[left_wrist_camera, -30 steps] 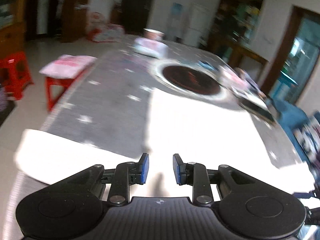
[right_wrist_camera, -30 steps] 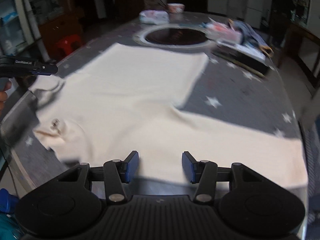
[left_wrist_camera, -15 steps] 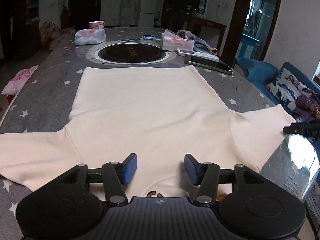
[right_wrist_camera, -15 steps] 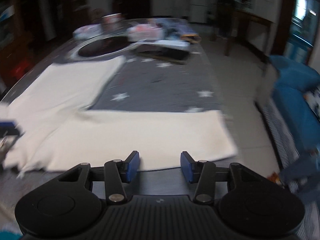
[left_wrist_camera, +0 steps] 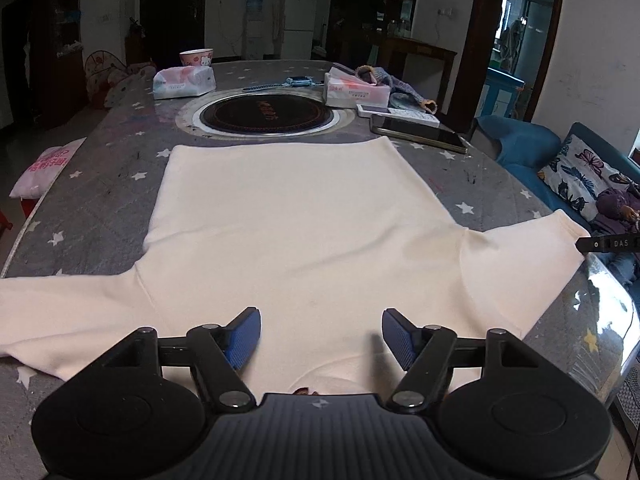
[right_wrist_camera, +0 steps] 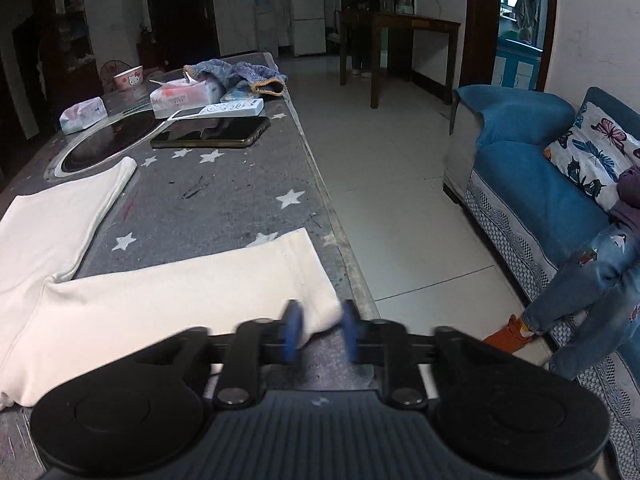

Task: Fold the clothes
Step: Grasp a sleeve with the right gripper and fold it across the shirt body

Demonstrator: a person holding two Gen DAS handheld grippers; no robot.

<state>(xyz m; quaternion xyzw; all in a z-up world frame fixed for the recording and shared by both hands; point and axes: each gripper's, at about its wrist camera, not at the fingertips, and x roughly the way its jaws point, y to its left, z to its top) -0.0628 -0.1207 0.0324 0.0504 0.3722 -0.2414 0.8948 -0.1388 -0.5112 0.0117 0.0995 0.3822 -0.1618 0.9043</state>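
Note:
A cream long-sleeved shirt (left_wrist_camera: 296,232) lies flat on the grey star-patterned table (left_wrist_camera: 100,184), sleeves spread left and right, collar nearest me. My left gripper (left_wrist_camera: 320,336) is open above the collar area, touching nothing. In the right wrist view my right gripper (right_wrist_camera: 318,334) is at the cuff of the right sleeve (right_wrist_camera: 192,288) by the table's right edge. Its blue pads (right_wrist_camera: 292,330) are blurred and stand on either side of the cuff corner, narrowly apart. The right gripper's tip also shows in the left wrist view (left_wrist_camera: 608,244) at the cuff.
An induction hob (left_wrist_camera: 266,116) is set in the table beyond the hem. Tissue packs (left_wrist_camera: 182,82), a phone (left_wrist_camera: 418,136), a remote (right_wrist_camera: 218,110), a bowl (left_wrist_camera: 196,57) and a knitted cloth (right_wrist_camera: 236,72) lie at the far end. A blue sofa (right_wrist_camera: 532,176) stands to the right.
The left gripper has swung to face the shirt square on and opened wider. The right gripper has moved to the right sleeve's cuff and its jaws have narrowed around the corner.

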